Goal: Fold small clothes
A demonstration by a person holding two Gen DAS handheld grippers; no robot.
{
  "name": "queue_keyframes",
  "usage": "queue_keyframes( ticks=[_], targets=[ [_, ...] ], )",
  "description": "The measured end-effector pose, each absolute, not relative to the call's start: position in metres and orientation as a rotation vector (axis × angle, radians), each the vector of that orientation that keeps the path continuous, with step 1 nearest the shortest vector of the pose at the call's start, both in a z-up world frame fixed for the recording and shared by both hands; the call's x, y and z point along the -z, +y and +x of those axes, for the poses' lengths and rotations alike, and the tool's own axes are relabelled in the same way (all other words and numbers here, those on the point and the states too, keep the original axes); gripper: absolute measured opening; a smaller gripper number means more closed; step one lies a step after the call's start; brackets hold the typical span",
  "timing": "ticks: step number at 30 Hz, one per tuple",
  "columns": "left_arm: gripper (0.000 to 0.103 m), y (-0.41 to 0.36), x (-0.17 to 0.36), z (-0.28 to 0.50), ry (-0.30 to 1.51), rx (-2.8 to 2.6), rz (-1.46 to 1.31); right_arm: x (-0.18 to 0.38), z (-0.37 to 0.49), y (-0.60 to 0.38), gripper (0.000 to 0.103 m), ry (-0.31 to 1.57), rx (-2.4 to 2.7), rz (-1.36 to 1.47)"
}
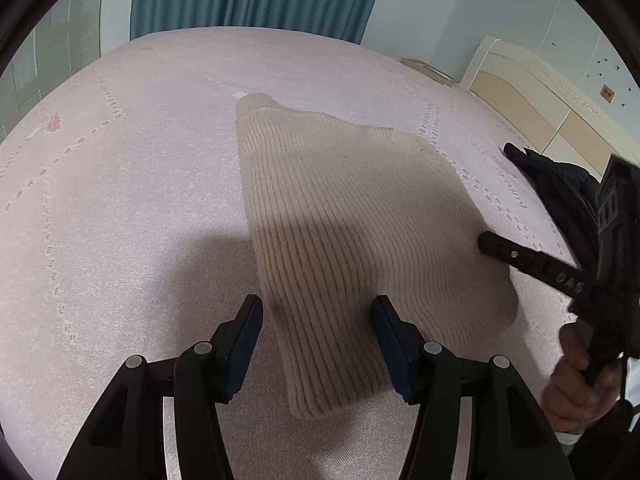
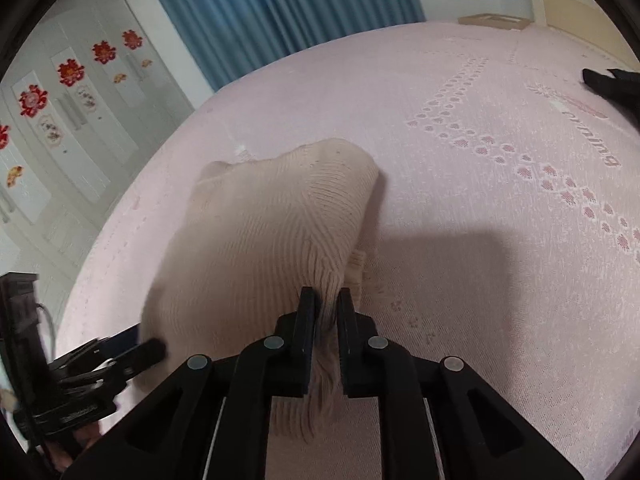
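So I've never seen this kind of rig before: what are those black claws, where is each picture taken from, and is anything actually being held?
No robot here: a person carries a two-finger gripper in each hand, each with a fisheye camera looking along its fingers. One picture is from the left wrist, the other from the right. A beige ribbed knit garment lies on a pink bedspread. The right gripper is shut on a bunch of the knit at its edge. The left gripper is open at the garment's near edge, gripping nothing. A dark garment lies further off.

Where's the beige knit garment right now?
The beige knit garment lies mid-frame on the pink bedspread, its right edge pinched by the right gripper, with the left gripper straddling its near-left edge.
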State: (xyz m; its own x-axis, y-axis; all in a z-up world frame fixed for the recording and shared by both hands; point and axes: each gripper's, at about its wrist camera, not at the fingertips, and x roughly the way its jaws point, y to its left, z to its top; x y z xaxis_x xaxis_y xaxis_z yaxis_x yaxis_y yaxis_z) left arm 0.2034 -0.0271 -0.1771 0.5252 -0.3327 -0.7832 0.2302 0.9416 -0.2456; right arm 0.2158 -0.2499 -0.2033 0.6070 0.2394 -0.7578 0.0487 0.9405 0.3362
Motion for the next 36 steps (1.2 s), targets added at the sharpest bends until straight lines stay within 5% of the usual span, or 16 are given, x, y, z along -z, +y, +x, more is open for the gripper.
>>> queue_keyframes(
  ticks=[9, 13, 19, 24, 36],
  targets=[
    [0.053, -0.018, 0.165, 0.193, 0.967, 0.314, -0.110, 0.206, 0.209, -0.267, 0.005, 0.899, -0.096, 0.451],
    [0.053, -0.014, 0.156, 0.186, 0.955, 0.311, -0.113, 0.222, 0.217, -0.245, 0.005, 0.990, -0.024, 0.287],
    [0.053, -0.014, 0.143, 0.179, 0.937, 0.321, -0.102, 0.205, 0.209, -0.246, 0.010, 0.990, -0.047, 0.288],
    [0.053, -0.016, 0.125, 0.170, 0.918, 0.323, -0.105, 0.190, 0.200, -0.249, 0.031, 1.024, -0.016, 0.260],
    [0.059, -0.022, 0.070, 0.120, 0.868, 0.186, -0.054, 0.108, 0.140, -0.230, 0.050, 0.998, 0.036, 0.138]
  ],
)
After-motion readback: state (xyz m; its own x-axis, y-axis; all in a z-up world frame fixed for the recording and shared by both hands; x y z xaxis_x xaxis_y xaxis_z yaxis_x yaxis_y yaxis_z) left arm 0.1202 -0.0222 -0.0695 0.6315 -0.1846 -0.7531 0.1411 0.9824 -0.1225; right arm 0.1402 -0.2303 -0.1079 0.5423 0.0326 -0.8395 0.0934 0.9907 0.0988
